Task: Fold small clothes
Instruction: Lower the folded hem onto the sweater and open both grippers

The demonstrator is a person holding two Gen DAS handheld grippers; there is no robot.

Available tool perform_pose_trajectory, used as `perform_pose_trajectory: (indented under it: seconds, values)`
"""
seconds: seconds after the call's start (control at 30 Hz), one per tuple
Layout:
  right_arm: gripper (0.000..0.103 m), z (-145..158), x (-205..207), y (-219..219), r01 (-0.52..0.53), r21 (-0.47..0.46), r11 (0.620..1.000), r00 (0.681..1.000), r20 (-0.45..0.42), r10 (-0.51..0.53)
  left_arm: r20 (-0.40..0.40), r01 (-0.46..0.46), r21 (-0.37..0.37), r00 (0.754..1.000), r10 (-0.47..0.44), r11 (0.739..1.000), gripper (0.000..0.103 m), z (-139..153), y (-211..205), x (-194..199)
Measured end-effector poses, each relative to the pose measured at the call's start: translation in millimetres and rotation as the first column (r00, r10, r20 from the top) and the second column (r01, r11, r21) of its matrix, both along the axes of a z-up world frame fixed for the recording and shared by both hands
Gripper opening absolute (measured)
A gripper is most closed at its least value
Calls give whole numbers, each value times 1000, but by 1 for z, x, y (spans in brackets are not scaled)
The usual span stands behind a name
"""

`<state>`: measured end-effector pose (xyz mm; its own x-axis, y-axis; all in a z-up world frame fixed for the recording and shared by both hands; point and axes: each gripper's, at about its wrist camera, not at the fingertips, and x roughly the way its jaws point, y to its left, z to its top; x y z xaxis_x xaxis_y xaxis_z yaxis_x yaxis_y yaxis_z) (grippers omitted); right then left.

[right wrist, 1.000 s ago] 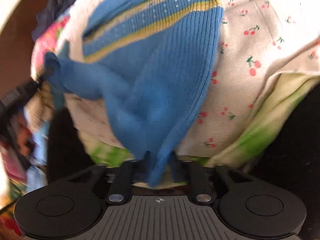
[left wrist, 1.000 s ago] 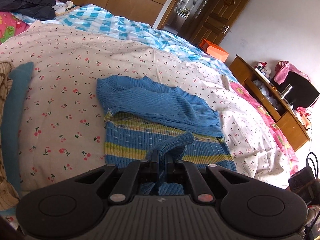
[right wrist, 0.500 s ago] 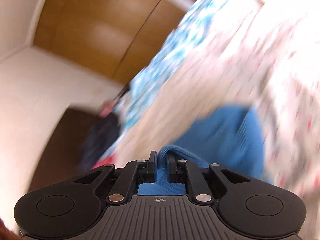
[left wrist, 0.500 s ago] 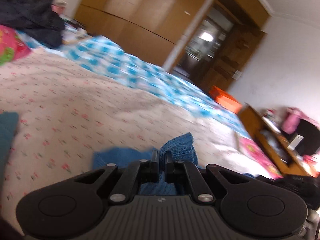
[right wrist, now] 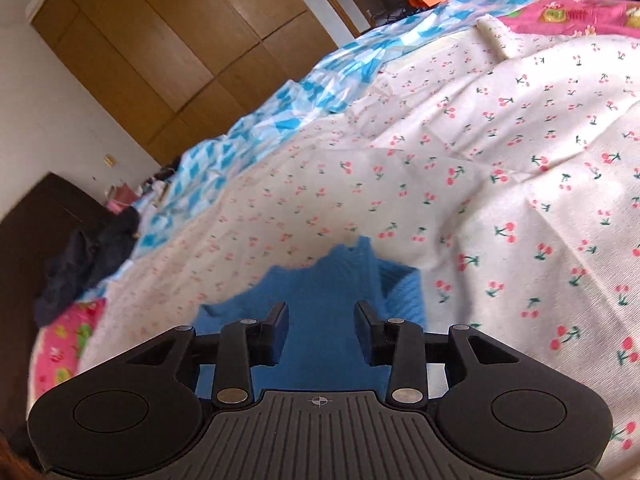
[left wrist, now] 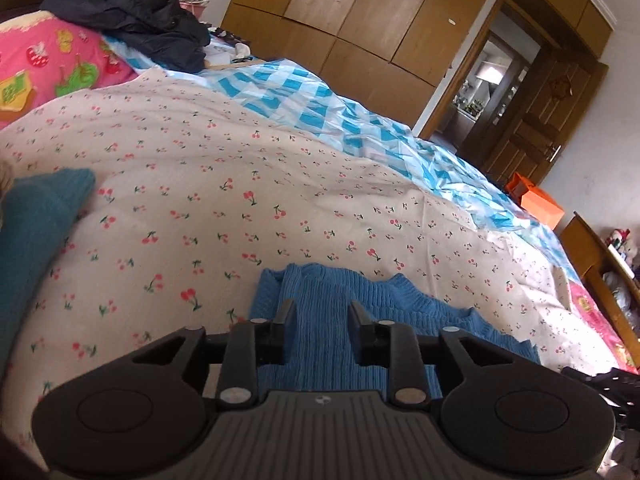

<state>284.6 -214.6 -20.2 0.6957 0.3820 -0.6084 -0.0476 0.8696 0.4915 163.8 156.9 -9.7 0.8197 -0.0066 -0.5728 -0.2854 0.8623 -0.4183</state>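
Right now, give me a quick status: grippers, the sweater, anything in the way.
Left gripper and right gripper both opening, nothing pinched. Blue sweater lies folded on the cherry-print sheet. Nothing blocking; teal garment off to the side.

The left hand-held gripper (left wrist: pixel 322 330), clamped on a fold of the blue ribbed knit sweater (left wrist: pixel 320 344) a second ago, is now opening its jaws, and the knit is lying flat beneath them, unpinched. The right hand-held gripper (right wrist: pixel 321 330) is likewise letting go, jaws opening over the cloth. The sweater's yellow-striped hem, showing before, is no longer showing; the garment is lying doubled over on the cherry-print bedspread (left wrist: pixel 240 200).
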Motion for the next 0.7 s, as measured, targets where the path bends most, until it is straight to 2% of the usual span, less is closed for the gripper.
perform_pose_trajectory:
  seconds: [0.07,0.13,0.2,0.27,0.3,0.37,0.5,0.6,0.7]
  values:
    - [37,-8,5,4,-17,-32,999,1000,-24,17,-9,-1,11,1000,1,1000,39,-3,-5,-10]
    - [36,-15,8,11,-34,-83,996,999,-40,30,-40,12,68,999,-9,998,40,-9,-12,-14]
    - [30,-20,10,12,-29,-111,993,998,-56,23,-92,6,144,996,7,990,40,-17,-17,-13]
    - [26,-20,12,8,-19,-116,993,998,-61,11,-143,-16,181,989,42,983,40,-28,-13,-8]
    - [24,-19,13,7,-16,-117,993,998,-65,8,-172,-31,177,983,62,984,41,-33,-9,-7]
    - [24,-16,14,8,-20,-132,991,998,-65,12,-175,-54,139,982,78,989,42,-38,-2,-9]
    - [30,-8,11,11,-15,-190,982,999,-42,8,-167,-60,193,982,93,979,42,-34,-9,-15]
    - [32,4,4,12,-3,-190,982,1000,-17,0,-163,-84,169,980,111,982,42,-30,-8,-20]
    - [32,20,-4,26,-15,-233,972,999,39,25,-135,-89,165,985,112,982,42,-21,-10,-30]
